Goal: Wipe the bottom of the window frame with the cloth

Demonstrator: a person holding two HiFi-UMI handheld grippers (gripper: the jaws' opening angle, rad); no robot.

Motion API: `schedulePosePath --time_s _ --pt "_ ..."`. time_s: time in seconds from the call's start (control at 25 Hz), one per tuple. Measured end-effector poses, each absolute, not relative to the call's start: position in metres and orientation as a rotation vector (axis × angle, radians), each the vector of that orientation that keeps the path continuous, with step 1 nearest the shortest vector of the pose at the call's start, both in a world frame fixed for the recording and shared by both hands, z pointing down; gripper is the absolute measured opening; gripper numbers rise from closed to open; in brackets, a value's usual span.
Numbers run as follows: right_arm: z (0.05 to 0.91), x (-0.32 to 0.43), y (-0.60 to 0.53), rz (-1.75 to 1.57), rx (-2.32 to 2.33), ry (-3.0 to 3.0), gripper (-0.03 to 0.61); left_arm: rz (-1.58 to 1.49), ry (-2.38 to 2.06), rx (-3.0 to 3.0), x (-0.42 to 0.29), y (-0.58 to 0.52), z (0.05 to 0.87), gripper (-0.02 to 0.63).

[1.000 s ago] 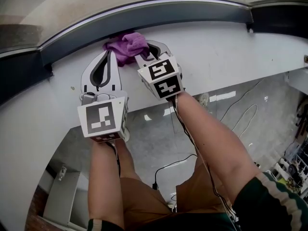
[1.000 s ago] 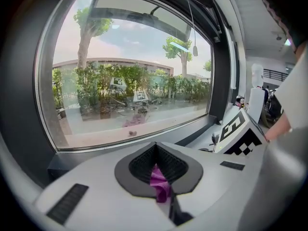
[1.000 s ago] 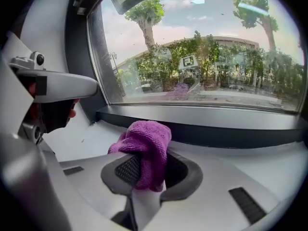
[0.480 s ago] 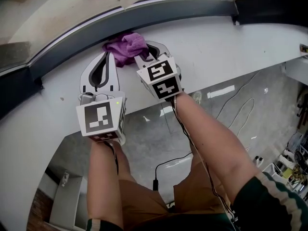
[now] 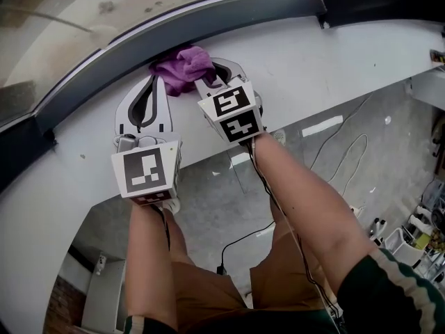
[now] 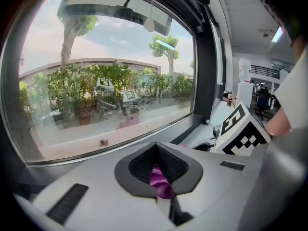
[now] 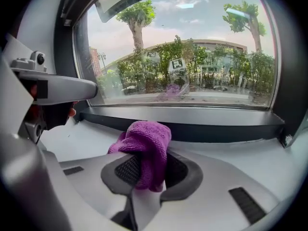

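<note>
Both grippers are right up against the dark window frame [image 5: 222,19], at its bottom rail. The purple cloth [image 5: 182,67] sits bunched on the white sill [image 5: 334,61], touching the rail's lower edge.

The right gripper [image 5: 203,78] has its jaws clamped on the cloth. In the right gripper view a fold runs down through the gap between the pads, and the rest bulges up towards the rail. The left gripper [image 5: 157,78] lies just beside it on the sill, further left along the rail. Its jaws are closed too, and the left gripper view shows a sliver of purple caught in the seam between them. So the cloth is pinched from both sides, just below the rail.

The sill is a broad, smooth white ledge running the full length of the rail. Above the rail is the glass [image 5: 104,12], and through it a pale paved strip, a green hedge [image 7: 216,71], trees [image 7: 137,13] and a low building under a hazy sky.

Back from the rail, past the sill's near edge, lies a grey floor [image 5: 208,200] with cables [image 5: 243,239] trailing across it. The person's brown shorts [image 5: 208,284] are straight below. Far to the right, away from the rail, there is some shelf clutter, too small to make out.
</note>
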State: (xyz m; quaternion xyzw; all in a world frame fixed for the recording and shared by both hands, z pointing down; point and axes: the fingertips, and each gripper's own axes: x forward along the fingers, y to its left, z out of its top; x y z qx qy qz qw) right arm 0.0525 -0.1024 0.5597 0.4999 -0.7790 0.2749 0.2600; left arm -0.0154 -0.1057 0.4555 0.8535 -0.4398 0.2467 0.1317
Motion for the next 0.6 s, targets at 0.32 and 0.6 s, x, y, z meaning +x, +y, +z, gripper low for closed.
schedulePosePath --time_s 0.32,0.6 --pt "0.558 0.100 -0.104 0.748 1.419 -2.079 0.103 0.692 -1.183 2.509 0.039 -0.104 0.456 0.009" --pt "0.559 0.135 -0.104 0.754 1.456 -2.064 0.103 0.686 -1.136 2.513 0.076 -0.107 0.460 0.009"
